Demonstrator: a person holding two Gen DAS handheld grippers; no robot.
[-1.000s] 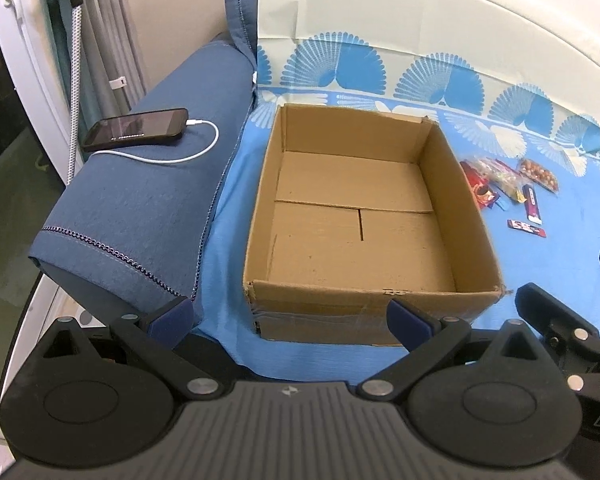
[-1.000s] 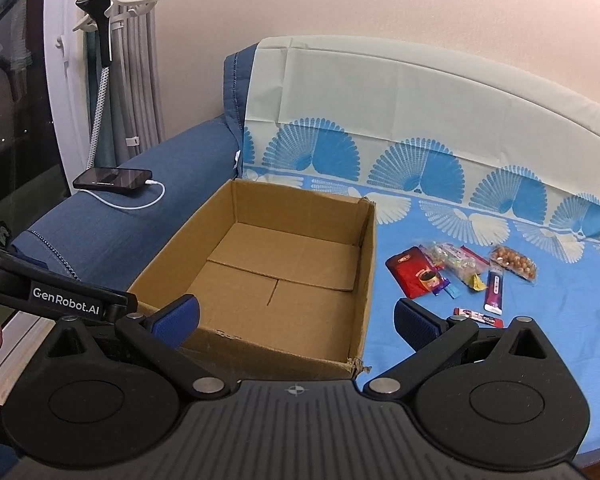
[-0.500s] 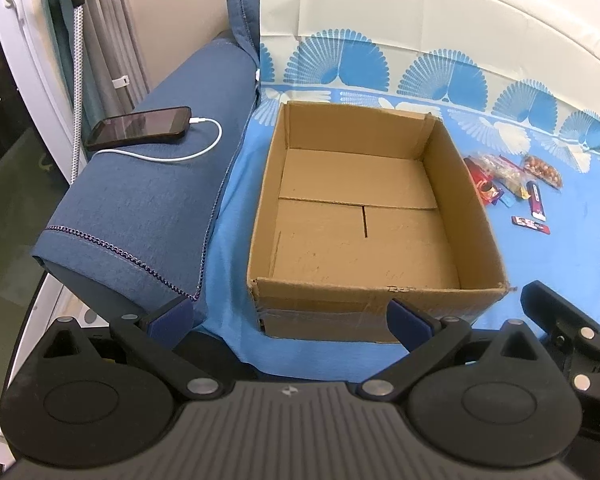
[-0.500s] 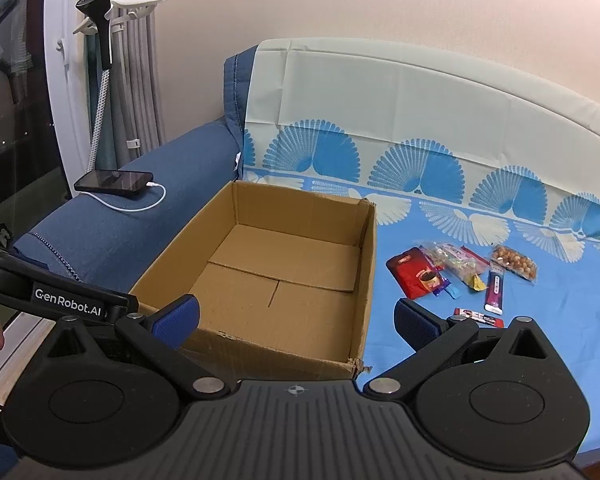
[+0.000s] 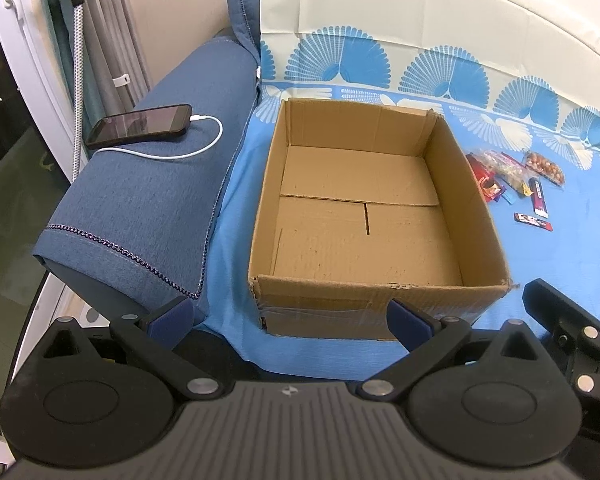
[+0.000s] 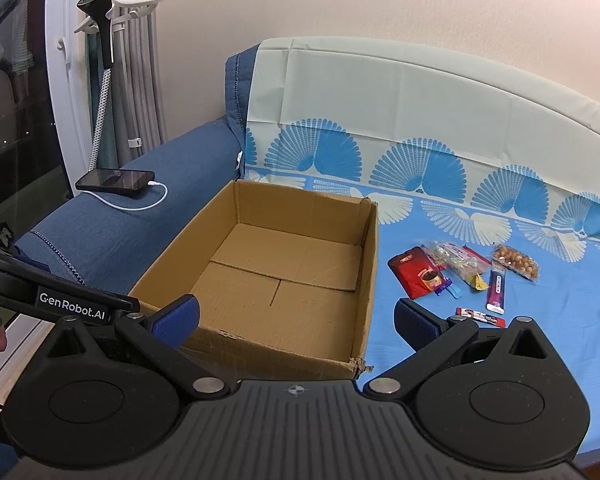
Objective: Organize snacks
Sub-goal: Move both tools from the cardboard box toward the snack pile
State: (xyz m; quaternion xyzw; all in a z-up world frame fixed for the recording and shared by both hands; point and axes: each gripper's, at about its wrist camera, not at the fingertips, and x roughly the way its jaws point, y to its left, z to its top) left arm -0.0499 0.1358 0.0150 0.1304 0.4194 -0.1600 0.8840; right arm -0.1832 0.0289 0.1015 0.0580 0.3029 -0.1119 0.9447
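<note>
Barely shifted from a second ago — both tools, left (image 5: 288,314) and right (image 6: 296,318), released, holding nothing; cardboard box (image 6: 284,276) empty; snack packets (image 6: 460,272) untouched — sorting not begun.

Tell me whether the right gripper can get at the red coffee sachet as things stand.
Probably yes. The right gripper is open and holds nothing, and the red coffee sachet lies uncovered on the blue sheet beside the cardboard box, with nothing between.
</note>
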